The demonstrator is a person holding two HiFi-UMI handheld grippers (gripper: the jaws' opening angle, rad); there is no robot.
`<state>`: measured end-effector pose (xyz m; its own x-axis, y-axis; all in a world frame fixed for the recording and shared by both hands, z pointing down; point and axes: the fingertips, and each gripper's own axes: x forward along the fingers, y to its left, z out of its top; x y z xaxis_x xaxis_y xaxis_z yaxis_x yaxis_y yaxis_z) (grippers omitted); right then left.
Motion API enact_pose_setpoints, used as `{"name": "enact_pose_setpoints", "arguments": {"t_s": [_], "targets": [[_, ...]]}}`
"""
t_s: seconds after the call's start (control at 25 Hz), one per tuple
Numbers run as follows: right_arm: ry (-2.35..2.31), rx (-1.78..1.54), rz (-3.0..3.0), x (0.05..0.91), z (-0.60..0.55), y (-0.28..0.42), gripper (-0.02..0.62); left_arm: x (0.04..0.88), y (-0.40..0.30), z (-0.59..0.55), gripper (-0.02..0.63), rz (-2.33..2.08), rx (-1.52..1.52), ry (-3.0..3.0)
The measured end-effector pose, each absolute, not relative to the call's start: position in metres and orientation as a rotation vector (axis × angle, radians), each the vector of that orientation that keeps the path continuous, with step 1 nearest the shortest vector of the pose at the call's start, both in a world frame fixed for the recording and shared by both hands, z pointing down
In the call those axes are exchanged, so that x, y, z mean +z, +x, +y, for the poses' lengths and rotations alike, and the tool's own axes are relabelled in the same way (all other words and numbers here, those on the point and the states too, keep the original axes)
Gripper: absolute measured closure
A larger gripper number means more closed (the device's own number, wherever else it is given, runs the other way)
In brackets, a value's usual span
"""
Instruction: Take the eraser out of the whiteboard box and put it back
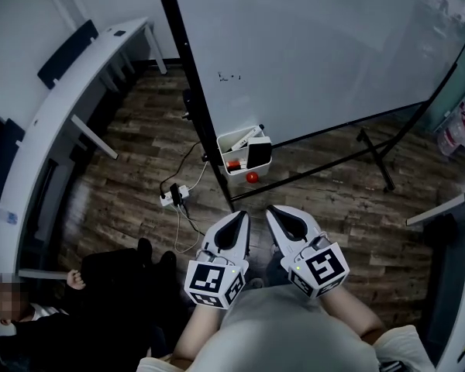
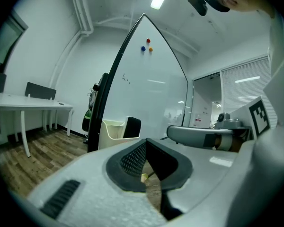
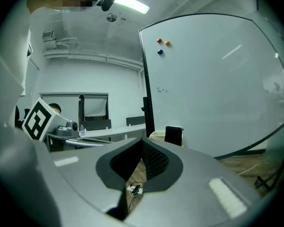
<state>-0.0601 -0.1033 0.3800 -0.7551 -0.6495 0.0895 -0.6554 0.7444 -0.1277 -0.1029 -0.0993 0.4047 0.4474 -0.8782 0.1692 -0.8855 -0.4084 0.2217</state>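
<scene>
my left gripper (image 1: 240,219) and right gripper (image 1: 275,211) are both closed tight with nothing in them, side by side and well short of the whiteboard box (image 1: 234,167). the eraser (image 1: 258,153) stands on end in the box's right end, its long axis upright, its top above the rim and its dark face toward me.

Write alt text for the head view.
The left gripper and right gripper, both shut and empty, are held side by side, pointing toward a white box at the lower corner of the whiteboard. A black-faced eraser stands in the box, above a wooden floor.
</scene>
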Motion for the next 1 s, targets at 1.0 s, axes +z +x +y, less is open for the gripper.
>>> {"name": "enact_pose_setpoints", "arguments": {"t_s": [1.0], "targets": [[0.770,0.189,-2.963,0.383,-0.211,-0.052,0.500,0.406,-0.103,-0.194,0.601,-1.798,-0.004,2.244]]}}
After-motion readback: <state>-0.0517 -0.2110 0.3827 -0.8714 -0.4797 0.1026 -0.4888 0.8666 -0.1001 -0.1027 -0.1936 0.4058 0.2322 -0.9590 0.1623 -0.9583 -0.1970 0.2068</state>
